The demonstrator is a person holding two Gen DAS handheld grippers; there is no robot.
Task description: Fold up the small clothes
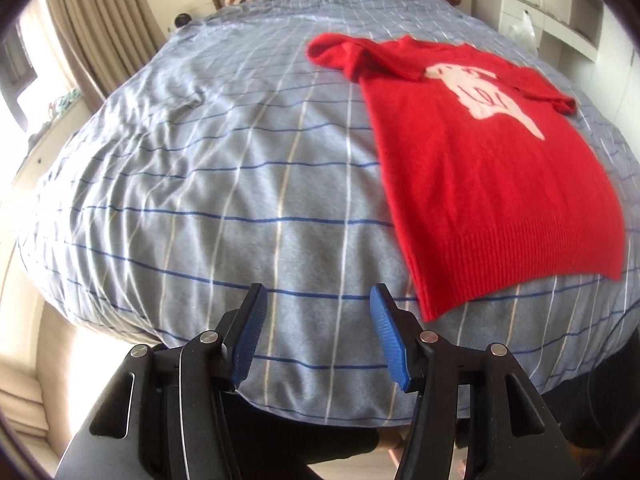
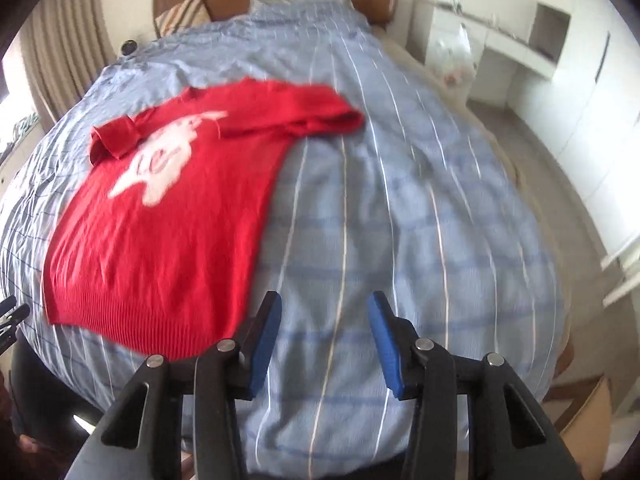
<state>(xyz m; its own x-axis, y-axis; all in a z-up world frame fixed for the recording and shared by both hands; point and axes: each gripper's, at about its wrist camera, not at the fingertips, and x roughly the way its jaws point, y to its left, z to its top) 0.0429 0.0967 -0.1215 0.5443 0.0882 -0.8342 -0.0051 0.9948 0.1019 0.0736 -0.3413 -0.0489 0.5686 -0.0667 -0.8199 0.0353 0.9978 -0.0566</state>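
I see my left gripper and right gripper both spread wide, holding nothing (sweater at two o'clock, flat on the bed).

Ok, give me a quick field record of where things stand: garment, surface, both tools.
garment: red sweater with a white motif, lying flat and face up
sleeves: both bunched or folded near the shoulders, not spread out
hem: ribbed edge nearest the tools
surface: blue checked duvet, wrinkled
left tool: open, empty, off the sweater's left side
right tool: open, empty, off the sweater's right side
fold progress: body not yet folded
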